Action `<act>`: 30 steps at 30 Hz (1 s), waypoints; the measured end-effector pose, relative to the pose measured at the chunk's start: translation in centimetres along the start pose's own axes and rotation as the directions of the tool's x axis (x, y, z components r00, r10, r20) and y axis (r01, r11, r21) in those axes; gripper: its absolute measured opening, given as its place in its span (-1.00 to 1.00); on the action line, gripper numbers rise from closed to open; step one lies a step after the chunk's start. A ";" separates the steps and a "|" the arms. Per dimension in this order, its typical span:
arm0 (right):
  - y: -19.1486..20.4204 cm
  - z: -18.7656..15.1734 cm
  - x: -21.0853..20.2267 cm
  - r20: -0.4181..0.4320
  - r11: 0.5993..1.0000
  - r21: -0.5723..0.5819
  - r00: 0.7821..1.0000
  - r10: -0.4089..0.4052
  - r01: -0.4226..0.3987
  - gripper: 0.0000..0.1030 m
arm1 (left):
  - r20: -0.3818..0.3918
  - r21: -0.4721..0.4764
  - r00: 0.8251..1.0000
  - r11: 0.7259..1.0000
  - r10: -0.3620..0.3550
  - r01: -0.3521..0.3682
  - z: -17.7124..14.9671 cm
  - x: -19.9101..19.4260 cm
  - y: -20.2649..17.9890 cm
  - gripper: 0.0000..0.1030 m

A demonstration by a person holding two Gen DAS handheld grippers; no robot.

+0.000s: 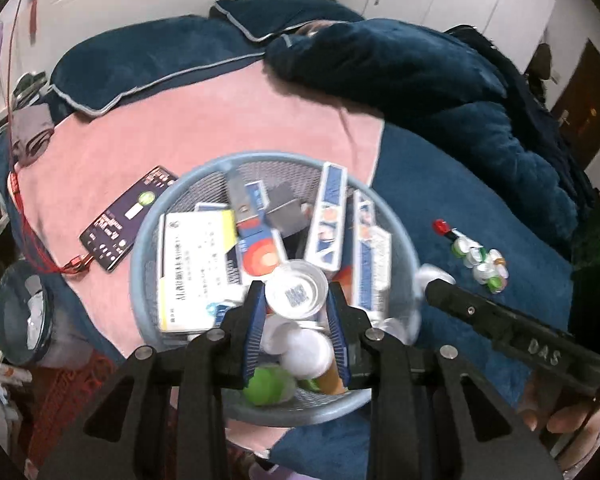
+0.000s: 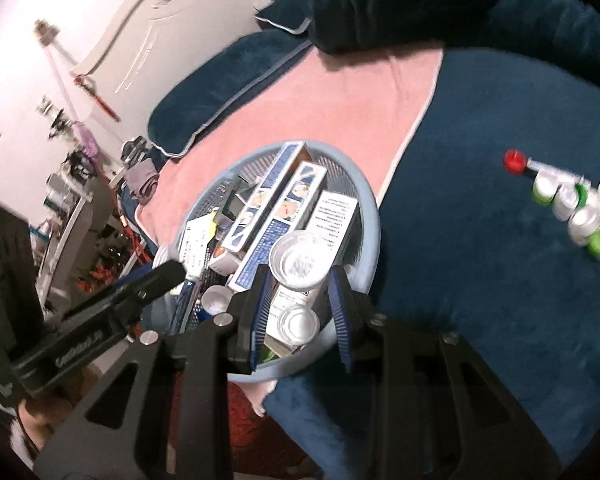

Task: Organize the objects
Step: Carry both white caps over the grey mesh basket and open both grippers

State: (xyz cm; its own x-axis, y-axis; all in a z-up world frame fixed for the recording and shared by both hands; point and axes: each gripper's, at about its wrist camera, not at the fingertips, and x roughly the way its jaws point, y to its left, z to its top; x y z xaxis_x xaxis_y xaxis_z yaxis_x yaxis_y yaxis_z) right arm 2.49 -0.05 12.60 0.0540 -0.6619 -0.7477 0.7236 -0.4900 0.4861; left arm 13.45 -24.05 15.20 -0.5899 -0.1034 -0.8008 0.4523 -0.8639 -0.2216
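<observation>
Round blue mesh basket (image 1: 140,248) on bed, straddling pink towel's (image 1: 204,120) edge, already crammed with medicine boxes (image 1: 198,268). Cluster of small bottles (image 2: 572,200) still loose on blue blanket, toward right. Left gripper (image 1: 296,300) and right gripper (image 2: 300,284) over basket, each gripping a clear round cup (image 1: 297,294) between fingers.

One basket (image 1: 140,264), two claws (image 1: 296,308)

Dim, motion-blurred, fisheye-warped edges
</observation>
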 end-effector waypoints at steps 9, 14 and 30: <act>-1.9 0.3 -1.7 0.056 0.992 0.115 0.996 -0.064 0.057 0.33 | 0.040 0.010 0.993 0.994 0.109 -0.110 -0.7 -1.1 1.1 0.93; -2.2 0.0 -1.4 0.037 0.989 0.110 0.994 -0.104 0.099 0.46 | 0.027 0.006 0.993 0.994 0.112 -0.113 -0.5 -0.9 1.0 0.94; -0.5 -0.2 3.4 -0.087 0.922 -0.018 0.918 -0.388 0.388 0.46 | 0.015 0.009 0.993 0.993 0.119 -0.119 -0.9 -1.2 0.5 0.96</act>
State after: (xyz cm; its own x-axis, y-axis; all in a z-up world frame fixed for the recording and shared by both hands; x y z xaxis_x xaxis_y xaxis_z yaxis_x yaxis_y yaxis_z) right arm 2.48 -1.97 9.73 -0.1712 -0.3683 -0.9138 0.7004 -0.6978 0.1500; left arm 14.94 -23.91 15.53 -0.5415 -0.2128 -0.8133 0.5135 -0.8497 -0.1196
